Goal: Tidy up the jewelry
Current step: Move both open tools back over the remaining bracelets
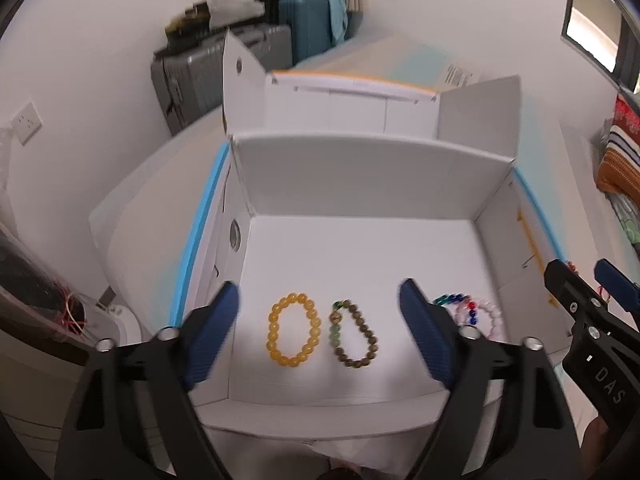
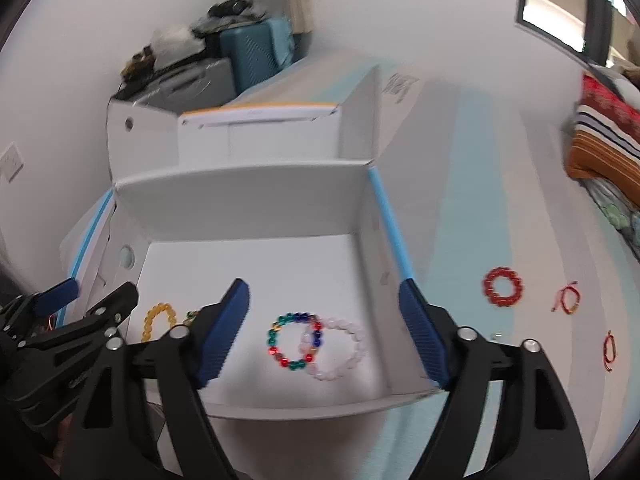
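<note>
Left wrist view: the left gripper [image 1: 320, 320] hangs over an open white box [image 1: 360, 168] with its jaws wide apart and nothing between the pads. Below it, on the box floor, a yellow bracelet [image 1: 294, 330] and a brown bracelet [image 1: 355, 334] lie side by side, close but not touching. A multicoloured bracelet [image 1: 460, 308] and a pale pink bracelet [image 1: 494, 318] lie further right, partly hidden by the finger. The right gripper [image 1: 580, 284] shows at the right edge.

Right wrist view: the right gripper [image 2: 324, 328] is also spread open and empty above the box [image 2: 240, 184]. The multicoloured bracelet [image 2: 295, 340] and the pink bracelet [image 2: 336, 350] overlap on the floor. Outside the box, on the table [image 2: 460, 160], a red beaded bracelet [image 2: 503, 286] and two thin red cords [image 2: 566, 298] [image 2: 609, 350] are left to collect, well apart from each other.

The next pick is probably one of these. To do it well, I would bring the right jaws down over one side of the red beaded ring, pinching across the beads and not the hole, then set it in bare floor space, clear of the overlapping pair.
</note>
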A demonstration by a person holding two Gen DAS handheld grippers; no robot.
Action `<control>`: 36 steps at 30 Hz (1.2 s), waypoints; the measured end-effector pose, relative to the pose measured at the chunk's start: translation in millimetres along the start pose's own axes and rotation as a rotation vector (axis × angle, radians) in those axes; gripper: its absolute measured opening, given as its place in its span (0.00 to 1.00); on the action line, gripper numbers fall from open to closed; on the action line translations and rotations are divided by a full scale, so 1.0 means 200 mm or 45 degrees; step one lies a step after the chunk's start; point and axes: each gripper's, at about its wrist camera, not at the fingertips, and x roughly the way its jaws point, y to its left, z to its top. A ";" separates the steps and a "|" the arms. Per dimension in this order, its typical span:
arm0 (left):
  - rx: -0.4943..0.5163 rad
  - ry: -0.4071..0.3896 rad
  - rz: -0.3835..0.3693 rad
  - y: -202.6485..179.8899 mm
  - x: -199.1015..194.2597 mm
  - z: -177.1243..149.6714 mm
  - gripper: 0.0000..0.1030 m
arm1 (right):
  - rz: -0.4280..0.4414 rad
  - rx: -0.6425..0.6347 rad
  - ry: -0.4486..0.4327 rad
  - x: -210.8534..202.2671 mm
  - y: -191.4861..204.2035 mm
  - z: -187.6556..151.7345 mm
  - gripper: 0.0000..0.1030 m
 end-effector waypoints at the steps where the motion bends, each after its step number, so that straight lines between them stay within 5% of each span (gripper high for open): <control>1: 0.001 -0.012 0.002 -0.02 -0.02 0.00 0.85 | -0.008 0.010 -0.008 -0.02 -0.02 0.00 0.78; 5: 0.006 -0.047 -0.012 -0.10 -0.11 -0.02 0.94 | -0.033 0.052 -0.027 -0.09 -0.15 -0.02 0.83; 13: 0.036 -0.060 -0.079 -0.36 -0.23 -0.09 0.95 | -0.106 0.139 -0.079 -0.26 -0.49 -0.07 0.91; 36: 0.372 -0.035 -0.346 -1.47 -0.28 -0.33 0.95 | -0.395 0.427 -0.038 -0.42 -1.65 -0.43 0.91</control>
